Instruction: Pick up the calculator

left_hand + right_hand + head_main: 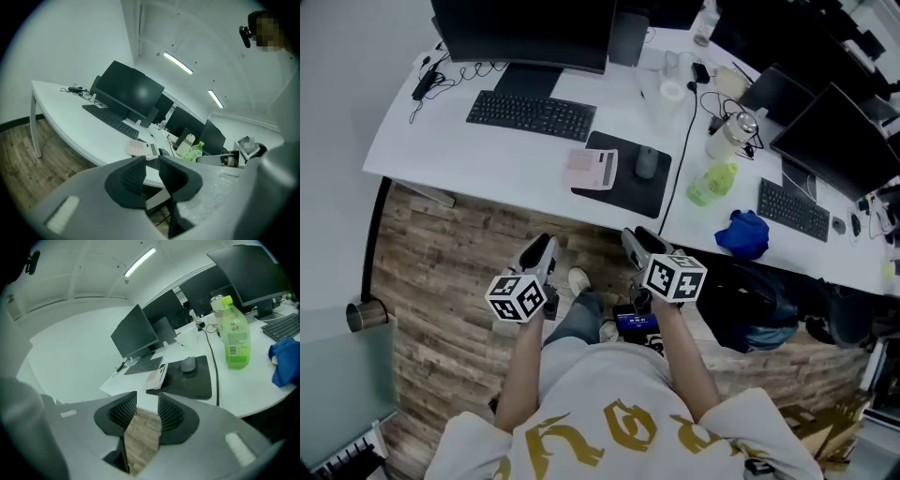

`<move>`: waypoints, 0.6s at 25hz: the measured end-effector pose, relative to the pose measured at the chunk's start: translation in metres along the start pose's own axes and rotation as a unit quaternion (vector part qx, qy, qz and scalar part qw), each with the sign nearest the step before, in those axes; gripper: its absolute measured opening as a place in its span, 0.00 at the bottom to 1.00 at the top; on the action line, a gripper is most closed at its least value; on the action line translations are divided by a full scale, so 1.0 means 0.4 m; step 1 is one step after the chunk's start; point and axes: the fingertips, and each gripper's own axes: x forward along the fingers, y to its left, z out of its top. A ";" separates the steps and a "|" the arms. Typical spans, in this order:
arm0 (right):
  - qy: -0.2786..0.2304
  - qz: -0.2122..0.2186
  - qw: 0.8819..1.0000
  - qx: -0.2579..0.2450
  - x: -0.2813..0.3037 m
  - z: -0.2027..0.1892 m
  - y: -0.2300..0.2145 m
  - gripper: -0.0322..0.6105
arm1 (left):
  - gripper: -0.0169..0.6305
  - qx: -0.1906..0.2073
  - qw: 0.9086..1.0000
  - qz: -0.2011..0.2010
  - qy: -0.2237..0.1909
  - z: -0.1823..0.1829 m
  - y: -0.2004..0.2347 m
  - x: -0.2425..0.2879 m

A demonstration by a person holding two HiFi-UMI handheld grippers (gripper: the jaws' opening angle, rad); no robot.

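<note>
— Closest to us, our left gripper (pixel 151 171) shows its fingers (pixel 130 177) a little apart, empty; our right gripper (pixel 146 413) has them wider, only floor (pixel 143 439) between.

— And where's the calculator (pixel 591 169)?

— We see it lying flat near the front edge of the desk (pixel 487 161), ahead of both, untouched, its right side over the mat (pixel 628 187); mouse (pixel 647 161) just beside, keyboard (pixel 531 114) behind, to the left.

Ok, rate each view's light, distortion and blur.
Head view: dim and bluish, the white curved desk brightest, the pale pink calculator sharp. Left gripper view: fisheye with black corners, ceiling strip lights glaring. Right gripper view: same fisheye bending, the green plastic bottle looming large, no blur.
</note>
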 end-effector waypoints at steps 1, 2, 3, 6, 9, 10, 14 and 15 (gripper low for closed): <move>0.004 -0.005 1.000 0.002 0.026 0.010 -0.003 0.32 | 0.15 -0.002 1.000 -0.002 0.006 0.010 0.019 0.027; 0.008 -0.010 1.000 0.006 0.051 0.022 -0.009 0.34 | 0.15 -0.003 1.000 -0.006 0.011 0.021 0.036 0.056; 0.010 -0.015 1.000 0.008 0.075 0.035 -0.015 0.34 | 0.15 -0.004 1.000 -0.009 0.016 0.033 0.051 0.085; 0.019 -0.029 0.999 0.017 0.142 0.070 -0.037 0.34 | 0.15 -0.004 0.999 -0.019 0.030 0.064 0.092 0.162; 0.030 -0.046 0.998 0.015 0.191 0.103 -0.047 0.34 | 0.15 -0.013 0.999 -0.031 0.041 0.081 0.121 0.219; 0.031 -0.052 0.998 0.008 0.204 0.118 -0.047 0.34 | 0.15 -0.017 0.998 -0.037 0.042 0.088 0.125 0.233; 0.027 -0.060 0.998 -0.011 0.256 0.173 -0.041 0.35 | 0.14 -0.015 0.997 -0.058 0.047 0.120 0.141 0.288; 0.025 -0.060 0.998 -0.009 0.265 0.183 -0.042 0.35 | 0.14 -0.014 0.997 -0.062 0.049 0.126 0.144 0.299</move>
